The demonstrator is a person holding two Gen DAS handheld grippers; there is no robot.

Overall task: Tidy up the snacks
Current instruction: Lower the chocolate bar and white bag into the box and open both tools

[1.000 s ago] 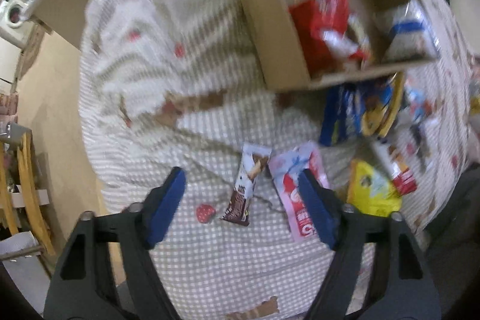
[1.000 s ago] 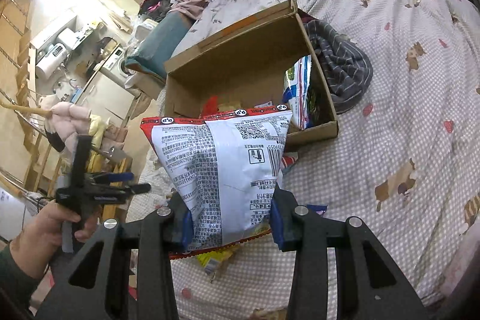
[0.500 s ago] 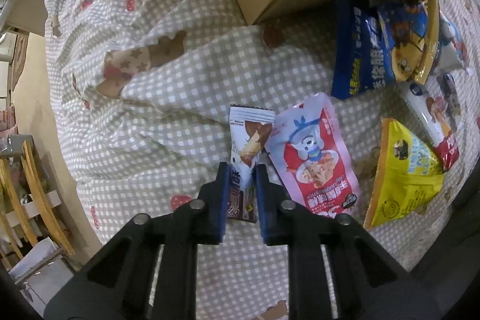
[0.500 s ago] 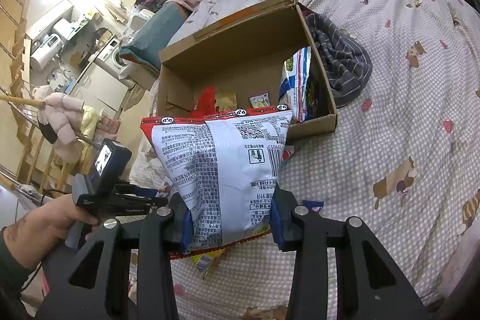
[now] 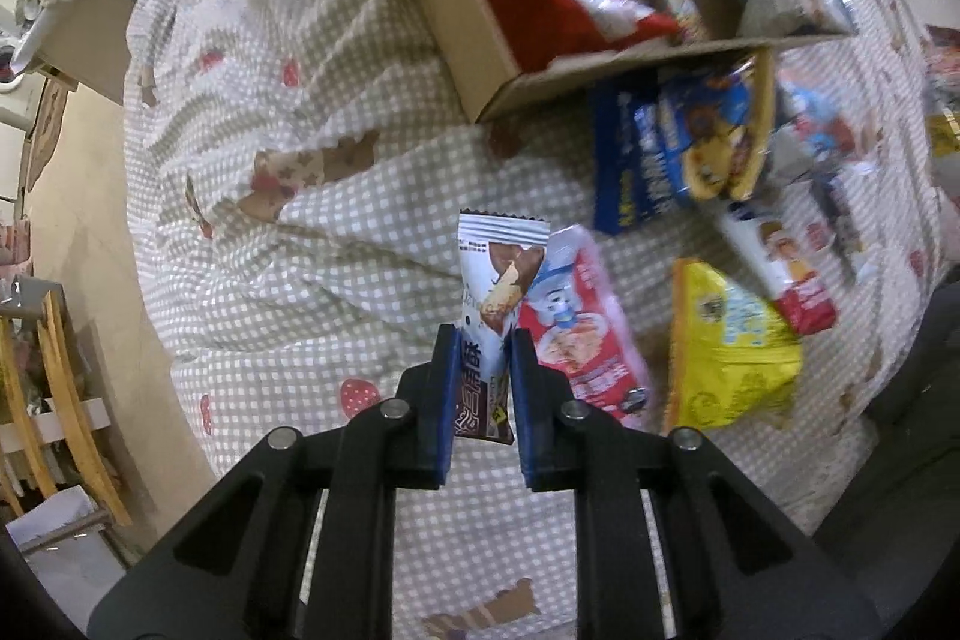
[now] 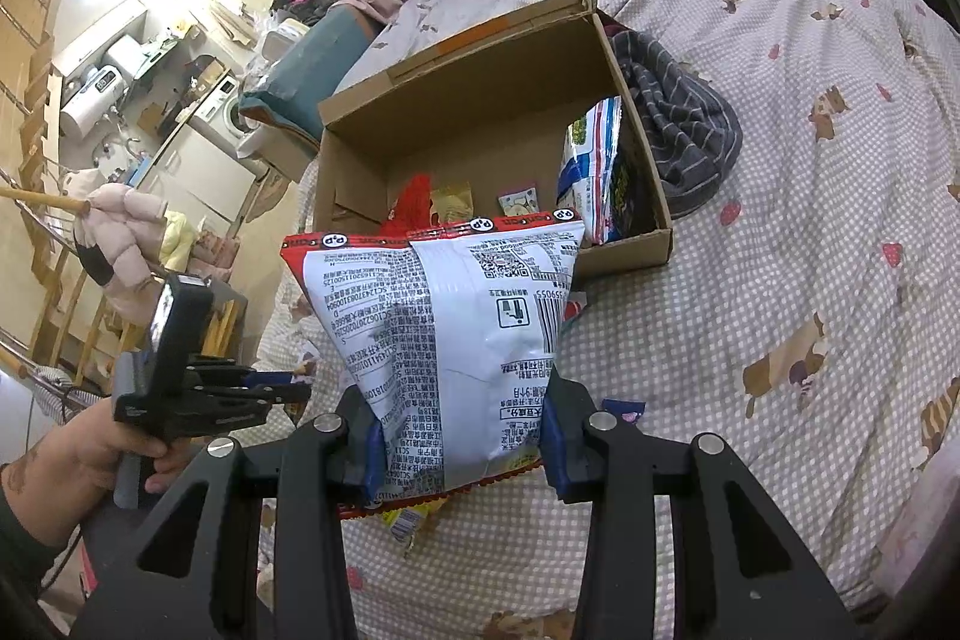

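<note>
Now mid pick-and-carry: left gripper (image 5: pixel 483 388) jaws clamped on the chocolate bar wrapper (image 5: pixel 495 304), its top sticking out ahead of the jaws, off the bed. Right gripper (image 6: pixel 459 439) jaws grip the big chip bag (image 6: pixel 444 334). Next likely: carry both to the cardboard box (image 6: pixel 480 58) beyond the jaws, release inside.

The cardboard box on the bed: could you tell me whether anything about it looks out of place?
Yes. A dark striped garment lies bunched against the cardboard box, which is no snack. One blue-and-white packet stands on edge inside, leaning on the wall.
</note>
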